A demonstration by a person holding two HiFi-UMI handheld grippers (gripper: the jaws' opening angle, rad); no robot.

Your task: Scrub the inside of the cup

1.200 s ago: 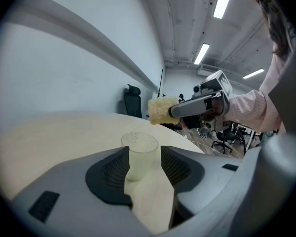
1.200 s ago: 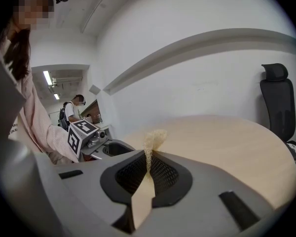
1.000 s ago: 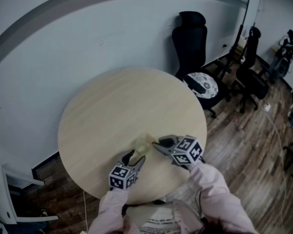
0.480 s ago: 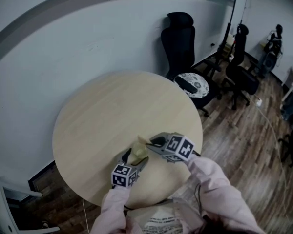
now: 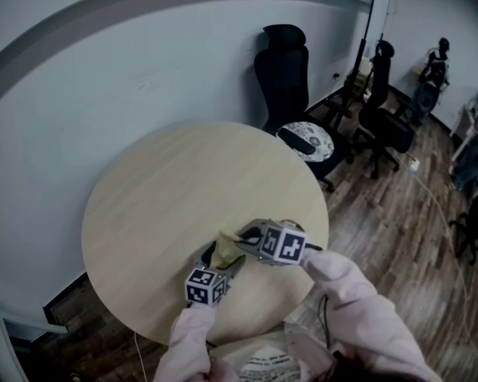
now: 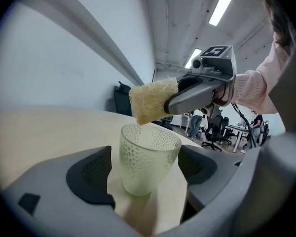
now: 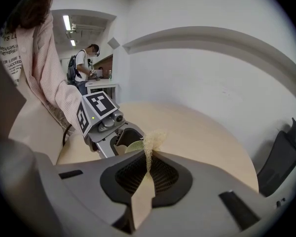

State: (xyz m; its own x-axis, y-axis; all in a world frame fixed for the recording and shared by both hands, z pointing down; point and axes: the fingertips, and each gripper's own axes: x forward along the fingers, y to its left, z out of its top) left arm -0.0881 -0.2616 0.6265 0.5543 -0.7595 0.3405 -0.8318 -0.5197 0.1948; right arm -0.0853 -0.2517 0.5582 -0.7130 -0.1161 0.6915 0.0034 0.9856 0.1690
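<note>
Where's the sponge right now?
Left gripper view, upper centre: the sponge is pinched in the right hand-held gripper, its lower corner right over the mouth of the cup on the table.

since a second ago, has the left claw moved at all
Yes. The left claw has crept further in from the table's near edge, and its jaws have just been opening; the cup stands between them, ungripped.

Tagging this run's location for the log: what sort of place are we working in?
Likely an office or lab workroom: black office chairs on a wood-plank floor beside the round wooden table, and strip lights on the ceiling.
</note>
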